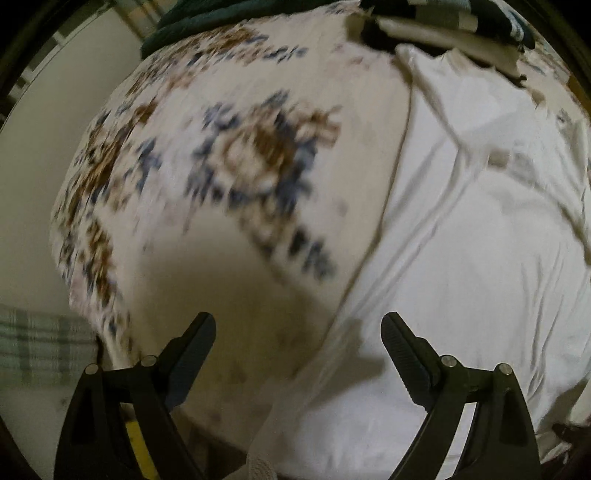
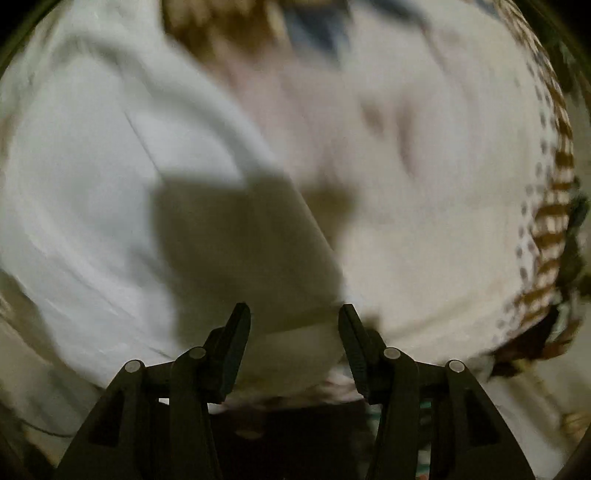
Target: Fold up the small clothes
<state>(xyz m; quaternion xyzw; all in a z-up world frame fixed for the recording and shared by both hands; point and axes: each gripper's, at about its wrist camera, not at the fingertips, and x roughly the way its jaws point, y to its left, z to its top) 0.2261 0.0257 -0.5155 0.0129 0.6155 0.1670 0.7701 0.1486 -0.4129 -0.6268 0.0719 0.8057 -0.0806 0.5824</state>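
Both grippers open and empty above a white garment on a patterned bedsheet.

Left gripper (image 1: 298, 325): fingers spread wide, nothing between them, over the garment's left edge; white garment (image 1: 461, 240) lies creased on the sheet (image 1: 221, 166), brown-and-blue print. Right gripper (image 2: 294, 314): fingers parted less widely, holding nothing, above the garment's (image 2: 92, 184) lower edge; view blurred. Dark folded cloth (image 1: 443, 18) lies at the far side.

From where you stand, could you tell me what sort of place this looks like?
Probably a bedroom at home: a white garment lies on a floral bedspread, with more folded clothes stacked at the far edge and a plaid cloth beside it.
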